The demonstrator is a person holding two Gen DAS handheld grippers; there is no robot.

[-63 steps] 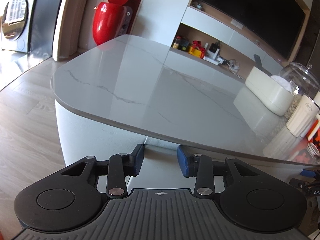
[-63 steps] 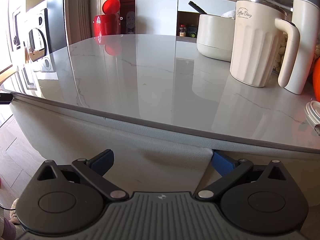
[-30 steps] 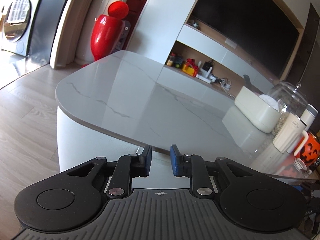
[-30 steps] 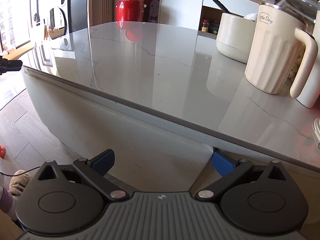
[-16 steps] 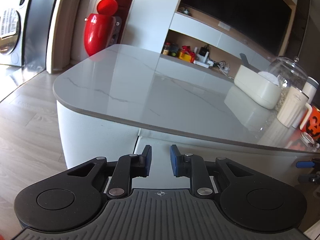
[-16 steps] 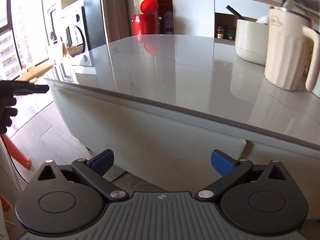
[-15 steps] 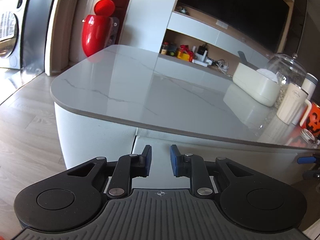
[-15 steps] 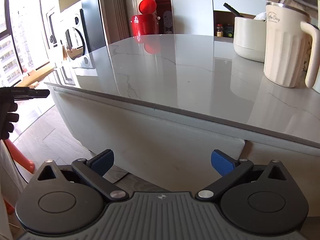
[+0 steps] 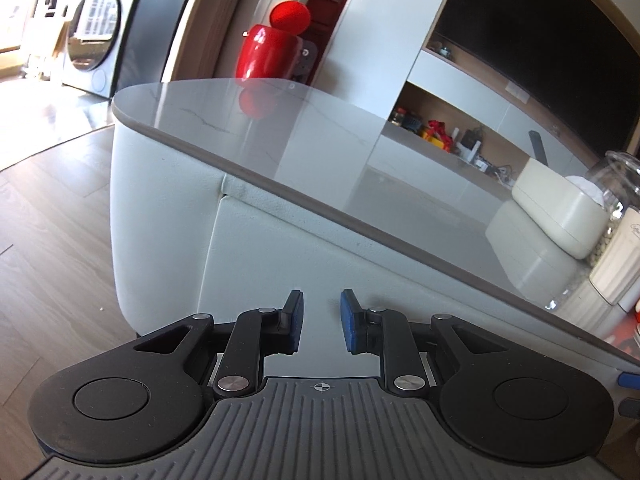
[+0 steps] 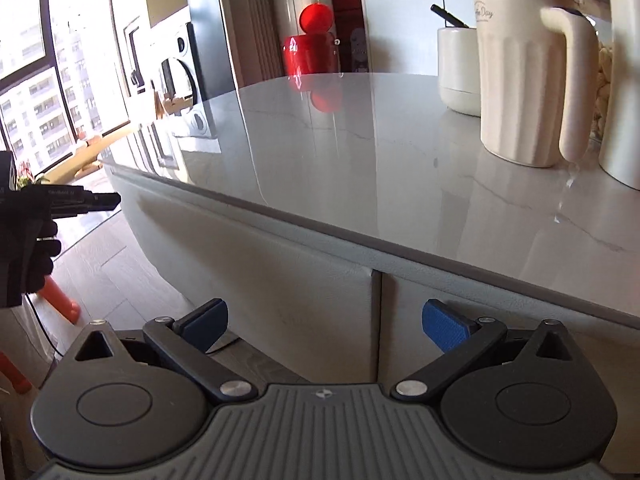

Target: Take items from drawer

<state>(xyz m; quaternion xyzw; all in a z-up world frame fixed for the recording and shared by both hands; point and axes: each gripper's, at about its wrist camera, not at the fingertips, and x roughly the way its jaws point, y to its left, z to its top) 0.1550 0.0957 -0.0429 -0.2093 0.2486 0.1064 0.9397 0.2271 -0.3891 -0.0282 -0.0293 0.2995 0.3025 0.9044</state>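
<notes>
Grey stone surface (image 9: 340,148) now looms above both tools, which have dropped to the near, shut drawer front (image 10: 304,280): left tool (image 9: 320,322) nearly clenched, empty; right tool (image 10: 325,320) released wide.

The glass jar (image 9: 622,176) and the tall white flask (image 10: 624,72) (right of the mug) are cut off by picture edges

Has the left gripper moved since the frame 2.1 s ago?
Yes. The left gripper has dropped lower against the tabletop edge, now facing the white drawer front.
</notes>
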